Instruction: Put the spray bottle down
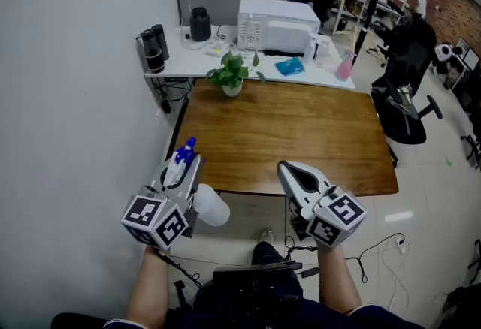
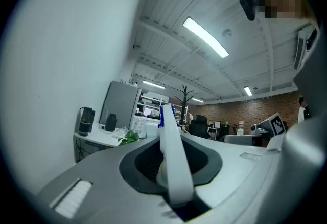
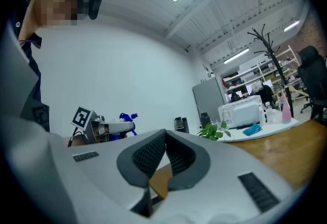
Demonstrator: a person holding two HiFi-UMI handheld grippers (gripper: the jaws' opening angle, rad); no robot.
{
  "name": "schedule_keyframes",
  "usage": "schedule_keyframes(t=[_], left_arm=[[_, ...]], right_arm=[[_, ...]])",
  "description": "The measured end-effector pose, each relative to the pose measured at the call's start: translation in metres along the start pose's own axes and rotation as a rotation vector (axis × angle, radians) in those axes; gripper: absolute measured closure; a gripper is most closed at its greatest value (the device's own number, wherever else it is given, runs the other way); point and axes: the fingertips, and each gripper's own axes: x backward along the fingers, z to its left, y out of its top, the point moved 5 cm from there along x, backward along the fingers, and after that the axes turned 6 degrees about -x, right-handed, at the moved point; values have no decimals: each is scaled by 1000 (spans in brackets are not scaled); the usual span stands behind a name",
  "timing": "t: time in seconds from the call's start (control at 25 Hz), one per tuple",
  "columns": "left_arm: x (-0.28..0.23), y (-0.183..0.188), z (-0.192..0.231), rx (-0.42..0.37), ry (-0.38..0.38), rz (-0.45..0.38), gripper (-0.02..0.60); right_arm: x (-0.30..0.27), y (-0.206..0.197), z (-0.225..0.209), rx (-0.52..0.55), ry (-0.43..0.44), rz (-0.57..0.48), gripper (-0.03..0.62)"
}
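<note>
The spray bottle [image 1: 212, 205] has a white body and a blue nozzle. My left gripper [image 1: 184, 162] is shut on it, level, just off the near left corner of the wooden table [image 1: 301, 140]. In the left gripper view the bottle's white neck [image 2: 172, 156] is pinched between the jaws, with the blue nozzle poking out past them. My right gripper [image 1: 289, 170] hovers over the table's near edge, shut with nothing in it. In the right gripper view the right gripper [image 3: 164, 136] has its pads together, and the held spray bottle [image 3: 126, 117] shows at the left.
A potted plant [image 1: 231, 73] stands at the table's far edge. Behind it, a white counter [image 1: 225, 57] carries a white appliance [image 1: 276, 25], black flasks [image 1: 154, 46], a blue cloth [image 1: 289, 65] and a pink bottle [image 1: 345, 67]. An office chair [image 1: 406, 95] stands at the right; a wall runs along the left.
</note>
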Motion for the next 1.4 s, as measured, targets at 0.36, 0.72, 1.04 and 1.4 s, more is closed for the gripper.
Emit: schedule_keyframes(t=[0.36, 0.72, 1.04, 1.4], left_arm=[[-74, 3, 4, -5, -31, -14, 507], [-160, 18, 3, 12, 9, -47, 508], [-217, 18, 6, 15, 15, -51, 507], [-264, -6, 34, 47, -19, -24, 508]], right_arm=[[-29, 15, -55, 4, 20, -12, 592], [-54, 30, -126, 2, 87, 23, 592], [-73, 36, -173, -18, 101, 40, 592], [-89, 30, -197, -43, 13, 72, 592]])
